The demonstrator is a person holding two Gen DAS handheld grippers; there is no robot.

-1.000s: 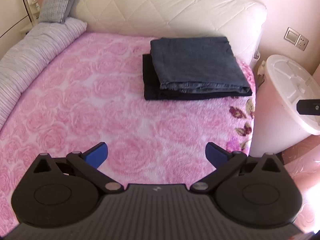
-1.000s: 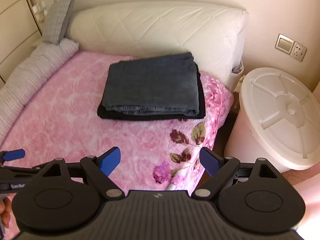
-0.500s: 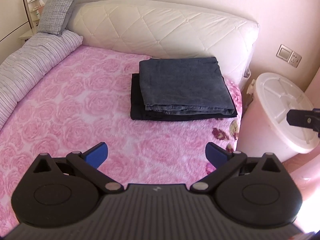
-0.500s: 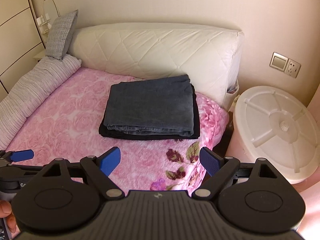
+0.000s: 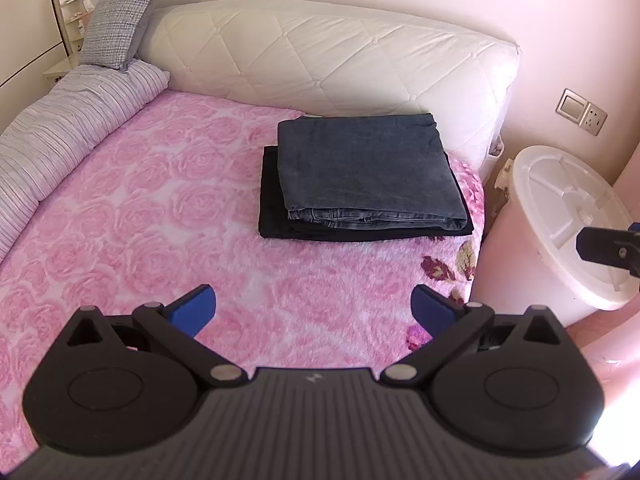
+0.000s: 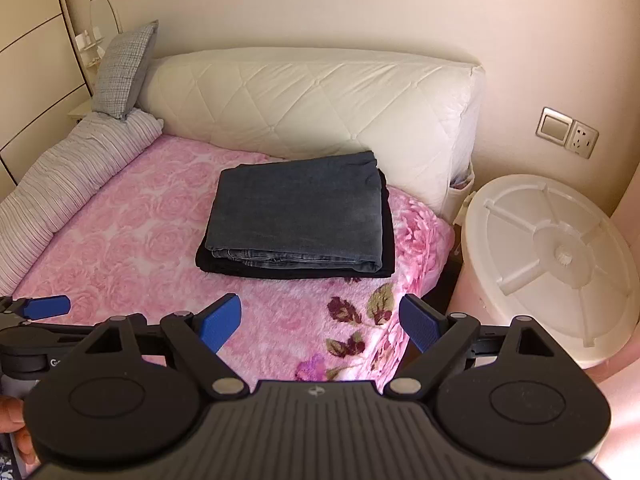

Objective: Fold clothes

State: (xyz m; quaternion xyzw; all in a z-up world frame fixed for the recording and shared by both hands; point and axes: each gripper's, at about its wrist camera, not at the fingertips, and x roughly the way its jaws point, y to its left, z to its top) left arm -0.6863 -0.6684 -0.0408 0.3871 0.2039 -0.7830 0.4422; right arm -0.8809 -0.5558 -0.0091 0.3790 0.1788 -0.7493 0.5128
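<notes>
Both grippers have drawn back and risen since a second ago, so the folded jeans (image 5: pixel 368 168) now look smaller and farther off. They lie squared on a folded black garment (image 5: pixel 272 216) near the bed's (image 5: pixel 140 208) headboard corner. Left gripper (image 5: pixel 314 308) and right gripper (image 6: pixel 320 322) hold nothing, fingers spread; the folding looks done, with no unfolded garment in view

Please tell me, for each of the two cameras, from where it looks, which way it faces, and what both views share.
Left wrist: on the left gripper, facing the headboard over the pink blanket; open jaws, right gripper's tip at the right edge.
Right wrist: on the right gripper, further right, near the white bin; open jaws, left gripper and a hand lower left.
Shared: folded jeans on a black garment.
</notes>
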